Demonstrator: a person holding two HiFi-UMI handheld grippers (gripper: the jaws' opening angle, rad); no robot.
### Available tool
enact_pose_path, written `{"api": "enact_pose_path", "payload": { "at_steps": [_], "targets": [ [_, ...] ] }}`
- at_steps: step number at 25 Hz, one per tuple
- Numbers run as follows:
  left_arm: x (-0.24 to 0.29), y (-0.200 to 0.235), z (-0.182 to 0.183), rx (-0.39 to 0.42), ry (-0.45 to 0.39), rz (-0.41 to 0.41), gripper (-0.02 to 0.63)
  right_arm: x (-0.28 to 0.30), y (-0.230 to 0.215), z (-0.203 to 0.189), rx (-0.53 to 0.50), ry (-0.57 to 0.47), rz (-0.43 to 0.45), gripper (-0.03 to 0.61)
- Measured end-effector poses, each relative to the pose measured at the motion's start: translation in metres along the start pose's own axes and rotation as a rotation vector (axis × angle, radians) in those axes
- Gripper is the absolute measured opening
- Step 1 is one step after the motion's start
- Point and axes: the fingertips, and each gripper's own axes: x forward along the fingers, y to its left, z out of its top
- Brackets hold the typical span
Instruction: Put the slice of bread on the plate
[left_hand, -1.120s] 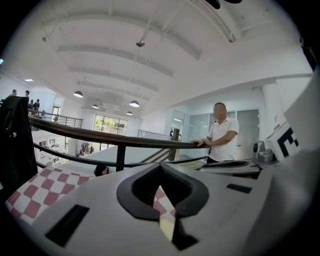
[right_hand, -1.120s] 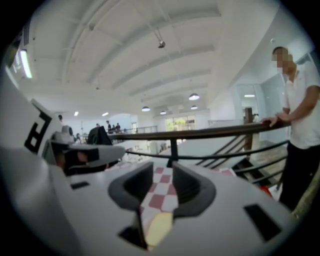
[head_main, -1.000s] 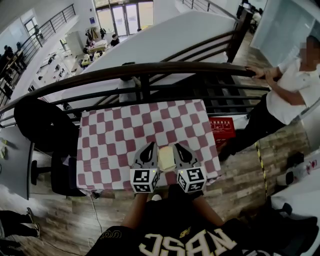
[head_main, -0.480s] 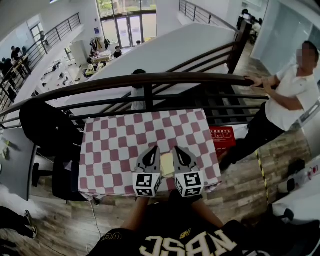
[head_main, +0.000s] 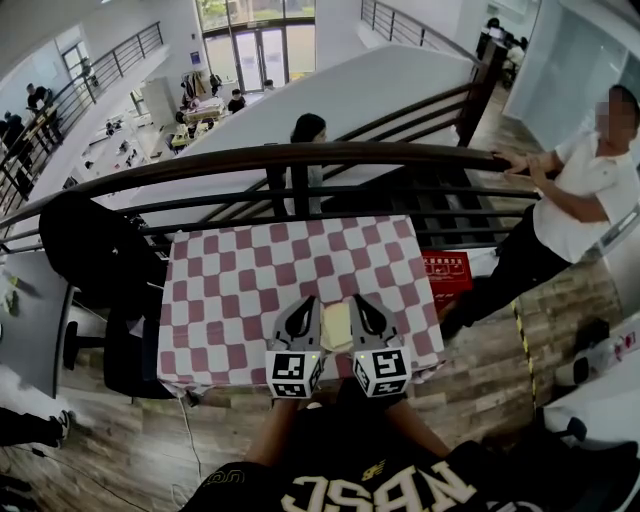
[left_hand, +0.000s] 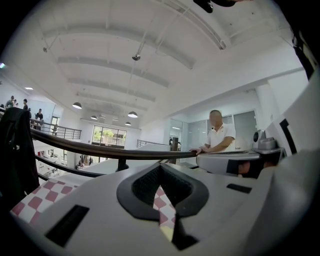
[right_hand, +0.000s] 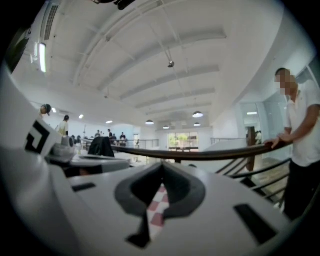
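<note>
Red-and-white checked cloth covers the table, and the pale slice of bread lies near its six o'clock edge. The left gripper sits just beside the bread at nine o'clock and the right gripper at three o'clock, both with jaws closed on nothing.

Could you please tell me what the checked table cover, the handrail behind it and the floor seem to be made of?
Table cover: likely cloth or thin vinyl, matte, red-and-white checks; its edge drapes over the table side.
Handrail: dark, smooth, faintly glossy; polished wood or coated metal, unclear.
Floor: wood or wood-look planks, showing grain and seams.
</note>
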Motion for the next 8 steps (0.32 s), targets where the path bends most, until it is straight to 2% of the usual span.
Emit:
{"api": "enact_pose_path", "payload": {
  "at_steps": [8],
  "targets": [
    [-0.009, 0.011, -0.009, 0.000, 0.012, 0.017, 0.018, 0.005, -0.009, -0.010, 0.019, 0.021, -0.047, 0.014]
  ]
}}
